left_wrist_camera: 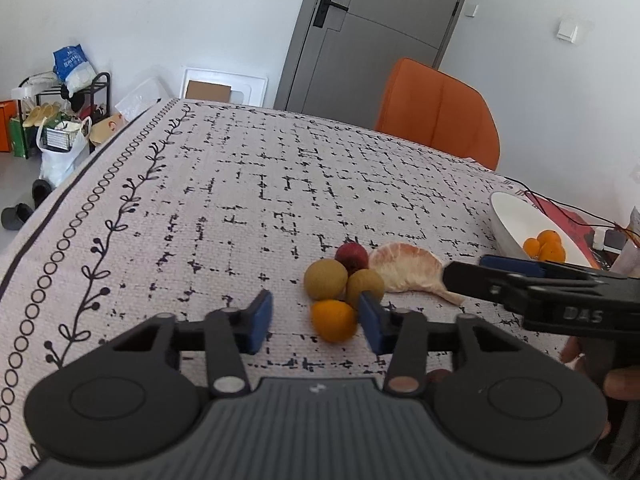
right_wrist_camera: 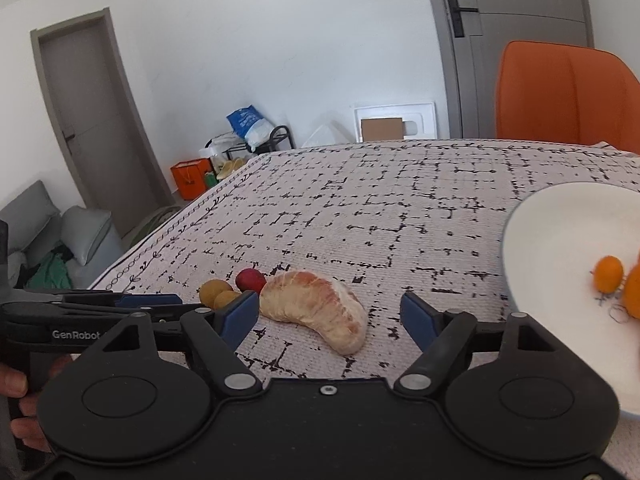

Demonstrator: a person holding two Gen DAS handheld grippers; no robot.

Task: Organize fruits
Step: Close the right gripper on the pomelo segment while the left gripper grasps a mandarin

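The left gripper (left_wrist_camera: 316,322) stands wide open and empty, its right pad beside a small orange fruit (left_wrist_camera: 334,321) on the desk (left_wrist_camera: 200,208). The right gripper (right_wrist_camera: 329,318) gapes wide, holding nothing, over the pomelo segment (right_wrist_camera: 320,308). Just behind lie 2 tan fruits (left_wrist_camera: 325,279) and 1 red fruit (left_wrist_camera: 351,256). Farther right, the white bowl (right_wrist_camera: 560,232) holds small oranges (right_wrist_camera: 608,274).

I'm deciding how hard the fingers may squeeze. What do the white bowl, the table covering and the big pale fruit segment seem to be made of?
White bowl: likely glazed ceramic; smooth with a soft sheen, though it might be melamine.
Table covering: woven fabric; a coarse weave shows under the black print.
Fruit segment: peeled pomelo or grapefruit flesh in a matte, veined membrane, so probably soft.
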